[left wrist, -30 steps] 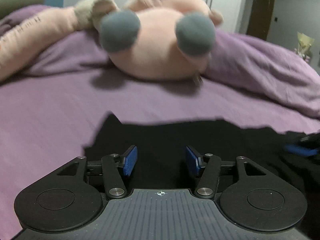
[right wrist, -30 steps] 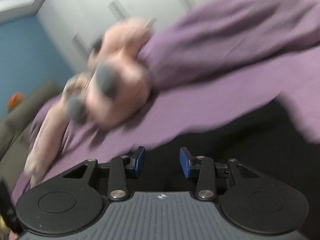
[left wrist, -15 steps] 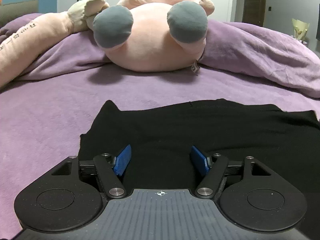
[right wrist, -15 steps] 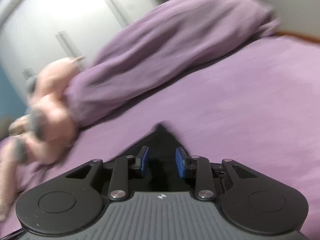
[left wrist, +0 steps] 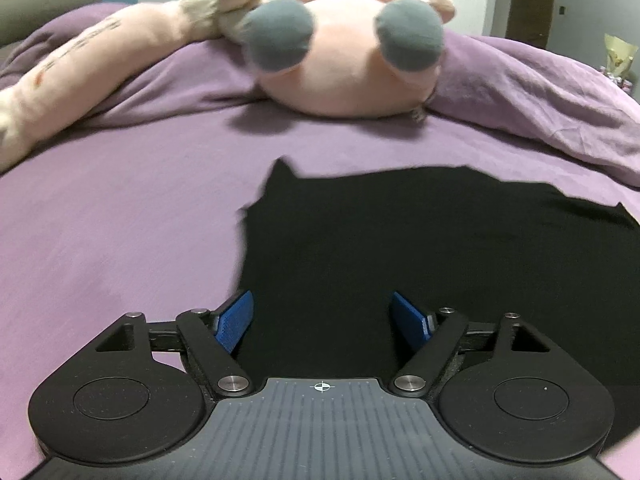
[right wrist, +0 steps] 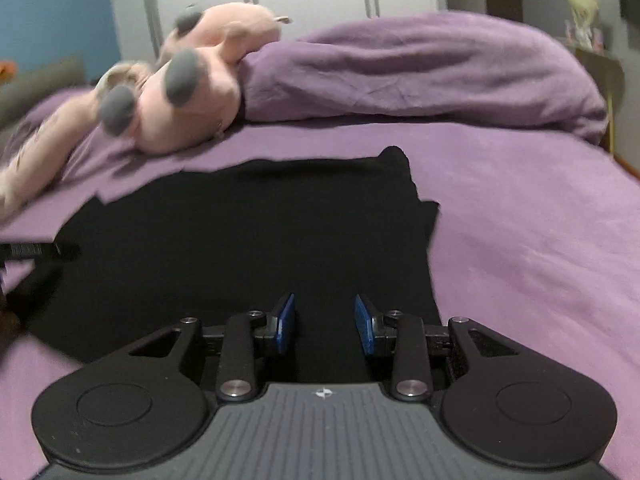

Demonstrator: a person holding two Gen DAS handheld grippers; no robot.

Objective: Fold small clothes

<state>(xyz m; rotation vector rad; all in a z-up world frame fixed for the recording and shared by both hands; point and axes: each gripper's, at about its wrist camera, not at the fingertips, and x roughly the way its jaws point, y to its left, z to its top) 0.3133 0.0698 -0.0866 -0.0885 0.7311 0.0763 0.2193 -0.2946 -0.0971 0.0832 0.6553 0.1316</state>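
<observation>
A black garment (left wrist: 420, 264) lies spread flat on the purple bed (left wrist: 120, 240), and both wrist views look across it. In the left wrist view the left hand-held gripper (left wrist: 322, 320) hangs over the cloth's near left part, its blue pads (left wrist: 236, 320) spread wide and the jaws opening; only the cloth lying below shows between them, and they do not press on it. The garment's left edge runs up from the left pad toward 12 o'clock to a small pointed corner. In the right wrist view the right hand-held gripper (right wrist: 325, 328) sits over the garment's (right wrist: 240, 248) near right part with a narrower gap, its jaws opening too, nothing pinched between them. The cloth's right edge runs toward 1 o'clock from it. At 11 o'clock beyond the garment rests a pink plush toy (right wrist: 192, 92) with grey paws, and at 1 o'clock a bunched purple duvet (right wrist: 420, 76) lies across the bed (right wrist: 540, 240).
</observation>
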